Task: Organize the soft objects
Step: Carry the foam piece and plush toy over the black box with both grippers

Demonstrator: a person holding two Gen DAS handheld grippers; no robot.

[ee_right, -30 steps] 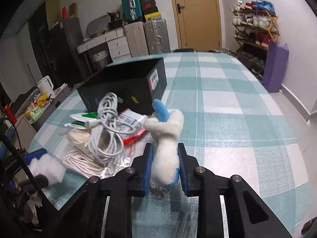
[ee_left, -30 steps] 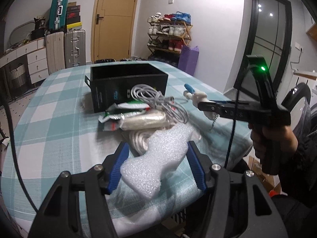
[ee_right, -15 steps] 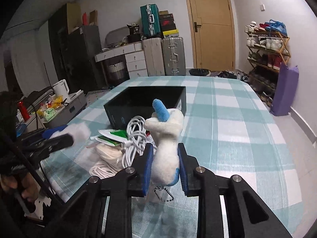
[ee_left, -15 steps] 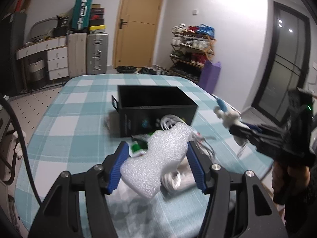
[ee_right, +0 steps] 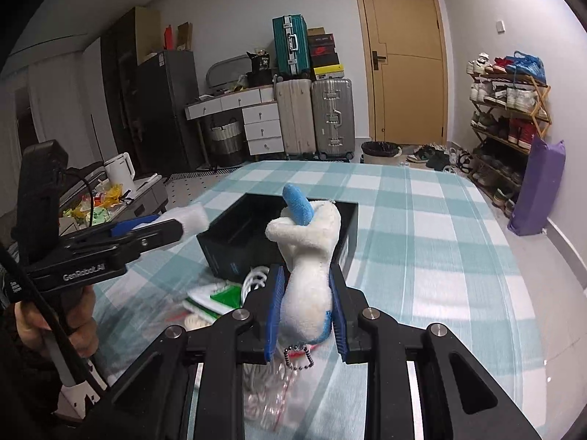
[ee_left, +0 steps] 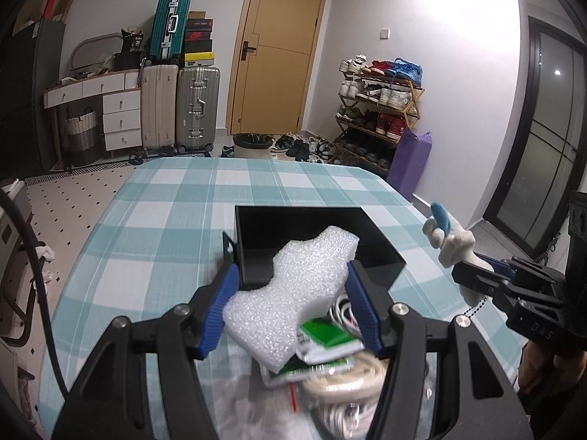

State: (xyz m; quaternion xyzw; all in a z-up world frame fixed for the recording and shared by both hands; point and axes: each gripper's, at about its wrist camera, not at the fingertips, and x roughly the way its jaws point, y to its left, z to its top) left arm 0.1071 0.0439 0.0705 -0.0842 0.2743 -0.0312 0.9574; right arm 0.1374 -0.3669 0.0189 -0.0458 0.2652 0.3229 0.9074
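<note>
Table [ee_left: 176,198]: covered with a teal and white checked cloth, carrying the box and a heap of items at its near edge
Black box [ee_left: 381,253]: open-topped, standing on the cloth past the heap; the inside that shows looks bare and dark, though the foam hides part of it in the left wrist view
Left gripper [ee_left: 291,302]: held above the table, its blue-padded jaws pinching the foam piece from both sides; in the right wrist view its tip reaches in from the left just beside the box's left corner
Foam piece [ee_left: 293,293]: white, bumpy, irregular in outline, clear of the cloth, its far end overlapping the box's near wall in the left wrist view
Right gripper [ee_right: 306,310]: jaws pressed onto the body of the plush toy, held over the heap in front of the box
Plush toy [ee_right: 312,256]: white with a blue horn-like tip, standing upright between the pads, a ball chain hanging below it
Heap below the grippers: white cable [ee_left: 343,308], cream rope coil [ee_left: 352,377], green and white packets [ee_left: 324,337] and a clear plastic bag [ee_right: 268,399], blurred, so their exact stacking is unclear
</note>
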